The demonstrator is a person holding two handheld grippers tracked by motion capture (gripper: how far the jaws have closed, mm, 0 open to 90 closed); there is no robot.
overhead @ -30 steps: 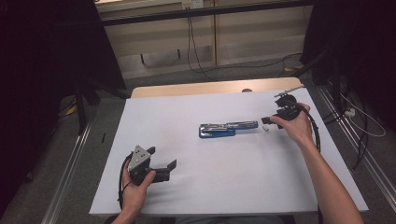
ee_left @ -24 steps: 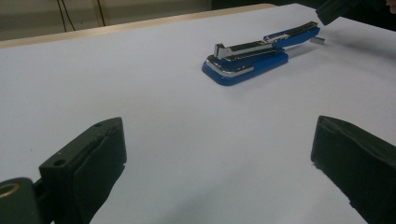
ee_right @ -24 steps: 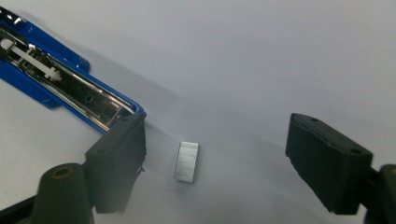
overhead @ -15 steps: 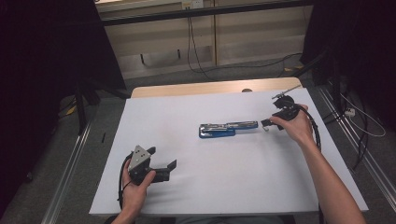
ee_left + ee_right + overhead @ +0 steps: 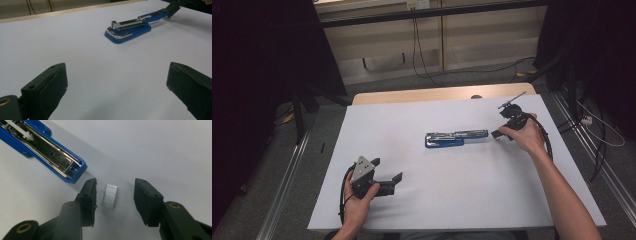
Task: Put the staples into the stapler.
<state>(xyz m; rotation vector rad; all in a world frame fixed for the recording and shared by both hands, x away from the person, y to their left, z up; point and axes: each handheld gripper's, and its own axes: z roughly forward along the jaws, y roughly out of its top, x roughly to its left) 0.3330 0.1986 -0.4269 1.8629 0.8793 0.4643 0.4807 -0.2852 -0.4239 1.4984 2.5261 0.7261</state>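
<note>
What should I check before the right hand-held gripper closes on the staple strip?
1. Staple strip between the jaws of the right hand-held gripper: ok.
2. Jaws have just been closing; pads touching the strip: not yet, gaps on both sides.
3. Strip flat on the white table: ok.
4. Blue stapler open, tray exposed: ok.
5. Strip apart from the stapler end: ok.
6. Left hand-held gripper open, away from the stapler: ok.

Stapler [image 5: 37,150] cut off top-left.
</note>
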